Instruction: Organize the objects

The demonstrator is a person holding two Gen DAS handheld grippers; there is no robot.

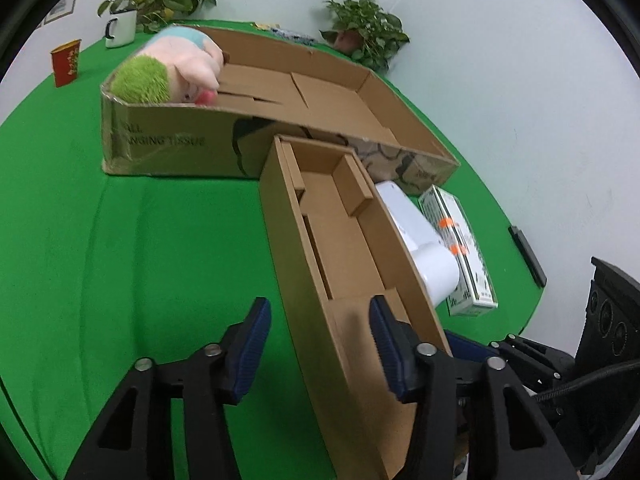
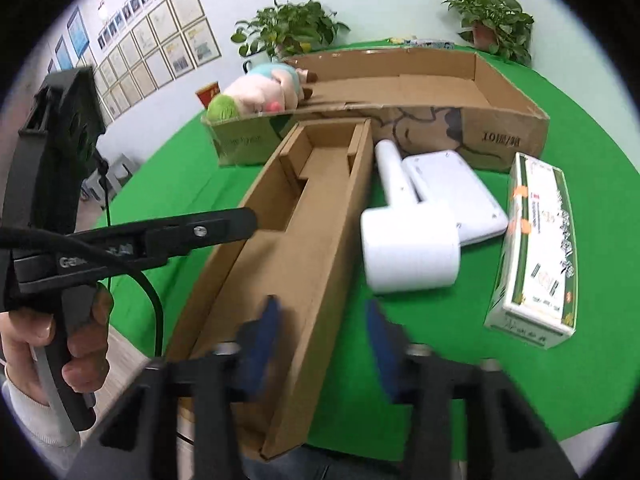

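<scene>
step: both grippers stood astride the near end of the long narrow box (image 1: pixel 344 240), one per side wall; looked like a two-handed lift toward the big carton (image 1: pixel 280 92).
left gripper (image 1: pixel 320 344): fingers apart, straddling the box's left wall, one pad outside over the green cloth (image 1: pixel 120 260), one inside; no pad pressed on the cardboard.
right gripper (image 2: pixel 324 340): blurred, fingers apart around the right wall, one inside, one outside; contact with the wall could not be told, read as not clamped.
box location: on the cloth, far end touching the carton's front wall, near end overhanging the table edge.
doing it well: bite both walls at matching depth, lift level, thin cardboard would flex if only one side took load.
right-side clearance: white handheld device (image 2: pixel 416 240) lay just beside the box's right wall, green-and-white carton (image 2: pixel 536 248) beyond it; little room for swinging right.
left-side clearance: bare cloth, open.
carton room: plush toy (image 1: pixel 180 68) filled the left corner, the rest was free.
edge risk: near end unsupported, could tip toward the person.
</scene>
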